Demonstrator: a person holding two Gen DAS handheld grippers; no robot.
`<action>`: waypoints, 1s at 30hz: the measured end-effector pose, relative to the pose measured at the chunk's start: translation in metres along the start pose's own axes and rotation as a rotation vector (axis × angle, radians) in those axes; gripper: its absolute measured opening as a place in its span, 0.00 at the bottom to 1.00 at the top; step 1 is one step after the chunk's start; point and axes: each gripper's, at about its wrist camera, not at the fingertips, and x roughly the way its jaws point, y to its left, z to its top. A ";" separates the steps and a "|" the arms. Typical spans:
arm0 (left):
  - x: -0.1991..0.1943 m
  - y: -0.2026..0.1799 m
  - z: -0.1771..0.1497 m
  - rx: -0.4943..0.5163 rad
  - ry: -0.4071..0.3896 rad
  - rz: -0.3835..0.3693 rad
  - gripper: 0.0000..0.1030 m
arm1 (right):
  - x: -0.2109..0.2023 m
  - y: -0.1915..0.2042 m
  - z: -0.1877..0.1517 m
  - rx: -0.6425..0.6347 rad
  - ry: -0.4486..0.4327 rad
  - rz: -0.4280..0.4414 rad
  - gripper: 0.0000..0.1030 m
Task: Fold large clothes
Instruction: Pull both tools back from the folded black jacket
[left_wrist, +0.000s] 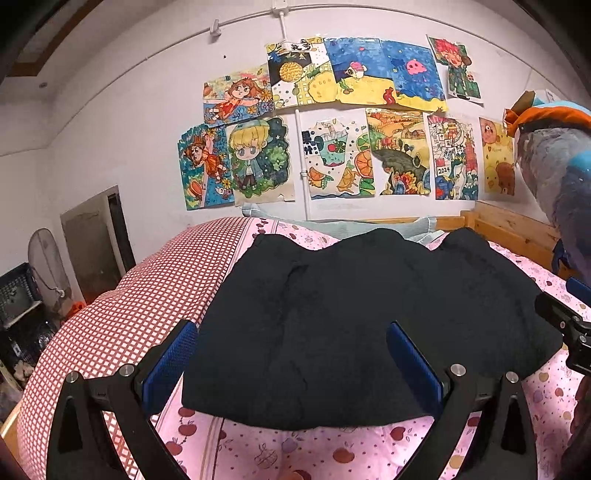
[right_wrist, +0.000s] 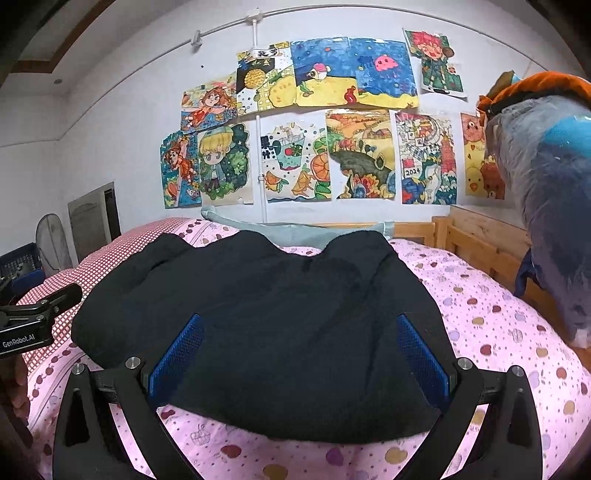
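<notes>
A large black garment (left_wrist: 351, 314) lies folded into a thick block on the pink apple-print bed sheet (left_wrist: 332, 454). It also shows in the right wrist view (right_wrist: 280, 325). My left gripper (left_wrist: 291, 328) is open and empty, held above the garment's near left part. My right gripper (right_wrist: 299, 321) is open and empty above the garment's near middle. Each gripper's body shows at the edge of the other's view: the right one (left_wrist: 569, 328) and the left one (right_wrist: 33, 321).
A red checked quilt (left_wrist: 110, 325) lies along the bed's left side. A wooden bed rail (right_wrist: 476, 236) runs at the back right. A bagged bundle (right_wrist: 546, 184) hangs at the right. A pale folded cloth (right_wrist: 295, 229) lies behind the garment. Drawings cover the wall.
</notes>
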 end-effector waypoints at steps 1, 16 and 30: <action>-0.002 0.001 -0.001 -0.004 0.001 -0.004 1.00 | -0.003 -0.001 -0.002 0.002 0.005 -0.003 0.98; -0.038 -0.001 -0.019 -0.014 -0.002 -0.034 1.00 | -0.051 -0.021 -0.022 0.069 0.005 -0.007 0.98; -0.056 0.007 -0.038 -0.027 0.031 -0.029 1.00 | -0.073 -0.012 -0.045 0.063 0.026 0.005 0.98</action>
